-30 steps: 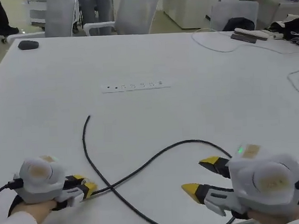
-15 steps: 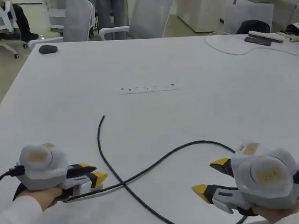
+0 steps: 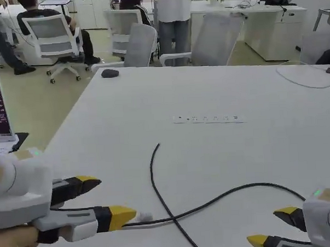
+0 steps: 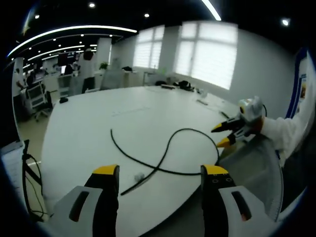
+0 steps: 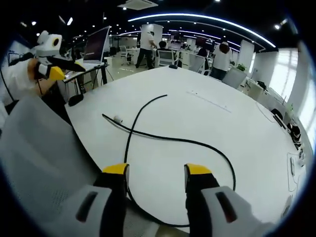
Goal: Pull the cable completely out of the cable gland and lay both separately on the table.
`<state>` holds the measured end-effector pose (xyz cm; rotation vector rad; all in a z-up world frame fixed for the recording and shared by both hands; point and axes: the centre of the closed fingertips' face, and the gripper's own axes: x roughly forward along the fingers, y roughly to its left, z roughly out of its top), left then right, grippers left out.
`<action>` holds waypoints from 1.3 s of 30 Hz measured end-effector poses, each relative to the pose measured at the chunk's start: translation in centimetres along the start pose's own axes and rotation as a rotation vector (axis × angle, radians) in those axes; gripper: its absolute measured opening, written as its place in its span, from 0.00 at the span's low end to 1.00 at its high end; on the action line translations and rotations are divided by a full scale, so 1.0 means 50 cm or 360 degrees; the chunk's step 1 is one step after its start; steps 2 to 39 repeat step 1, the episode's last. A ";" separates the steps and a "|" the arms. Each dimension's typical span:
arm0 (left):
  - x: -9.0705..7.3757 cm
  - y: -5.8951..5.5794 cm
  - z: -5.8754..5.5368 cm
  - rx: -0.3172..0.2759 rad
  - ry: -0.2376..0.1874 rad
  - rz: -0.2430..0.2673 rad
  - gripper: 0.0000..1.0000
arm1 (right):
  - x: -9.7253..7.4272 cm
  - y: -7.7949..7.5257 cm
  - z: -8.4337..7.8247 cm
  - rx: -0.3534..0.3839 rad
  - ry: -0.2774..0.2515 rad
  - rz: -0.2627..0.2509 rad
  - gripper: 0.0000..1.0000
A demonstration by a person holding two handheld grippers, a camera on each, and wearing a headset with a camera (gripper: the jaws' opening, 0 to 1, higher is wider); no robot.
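1. My left hand-held gripper [image 3: 114,199] has released the cable [image 3: 255,184] and is now gaping empty.
2. My right hand-held gripper [image 3: 265,226] is hovering open, holding nothing.
3. The cable is lying looped on the bench [image 3: 234,87], with the white gland [image 3: 144,216] at its end.

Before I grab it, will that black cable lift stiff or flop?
Probably floppy: the cable lies flat in loose curves, crossing itself, so it should sag when lifted. Likely light, being thin. The white gland at its end may drag along.

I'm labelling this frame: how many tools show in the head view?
2. The left tool sits at lower left, jaws open and empty; the right tool sits at the lower right edge, partly cut off, also open.
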<state>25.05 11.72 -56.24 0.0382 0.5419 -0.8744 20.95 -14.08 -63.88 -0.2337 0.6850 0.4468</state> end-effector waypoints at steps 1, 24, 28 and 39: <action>-0.007 0.001 -0.005 -0.0058 -0.0030 0.0026 0.68 | 0.000 0.001 -0.003 0.0010 0.0014 0.0003 0.46; -0.007 0.001 -0.005 -0.0058 -0.0030 0.0026 0.68 | 0.000 0.001 -0.003 0.0010 0.0014 0.0003 0.46; -0.007 0.001 -0.005 -0.0058 -0.0030 0.0026 0.68 | 0.000 0.001 -0.003 0.0010 0.0014 0.0003 0.46; -0.007 0.001 -0.005 -0.0058 -0.0030 0.0026 0.68 | 0.000 0.001 -0.003 0.0010 0.0014 0.0003 0.46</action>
